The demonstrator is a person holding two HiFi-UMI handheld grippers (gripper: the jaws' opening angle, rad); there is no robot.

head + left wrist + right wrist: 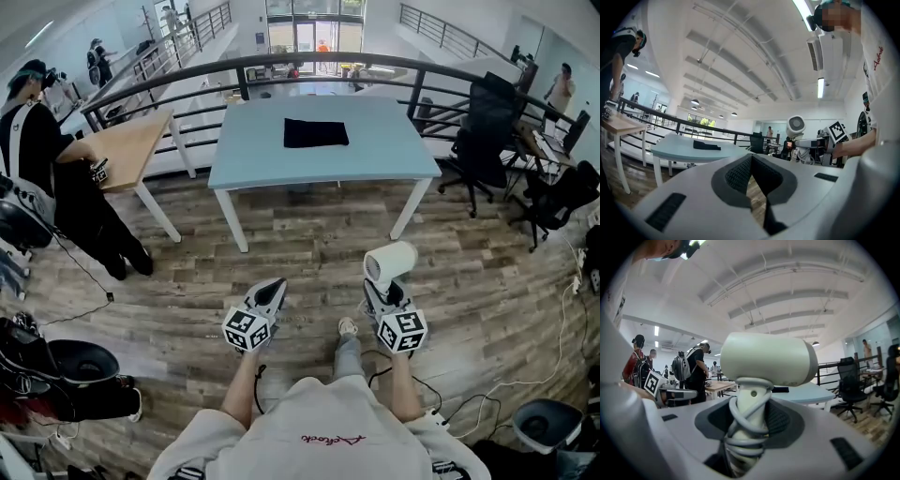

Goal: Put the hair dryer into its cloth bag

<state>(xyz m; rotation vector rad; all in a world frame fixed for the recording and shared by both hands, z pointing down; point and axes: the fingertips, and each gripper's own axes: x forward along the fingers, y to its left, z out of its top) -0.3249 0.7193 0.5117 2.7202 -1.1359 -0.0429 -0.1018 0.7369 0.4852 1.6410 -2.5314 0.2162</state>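
Nearest first, head view. Left gripper (275,284), at 11 o'clock from the wearer's chest, points forward over the wood floor (309,272). Its 2 jaws are pressed together with nothing between them.

Right gripper (380,289), at 1 o'clock, is clamped on the handle of the hair dryer (390,260). The jaws stand partway apart with the pads against the handle. A grey cord (740,427) is wound round the handle in loops. The white barrel sits above the jaws and lies crosswise, its grilled end turned toward the left gripper. The 2 grippers are side by side and apart.

Farther, at 12 o'clock: a pale blue table (375,150) on white legs. The cloth bag (316,132), black, lies flat on the tabletop near its far middle, well apart from both grippers. A black railing (328,64) runs behind the table.

At 10 o'clock: a person in black (47,159) stands at a wooden table (127,145). At 2 o'clock: black office chairs (487,122).
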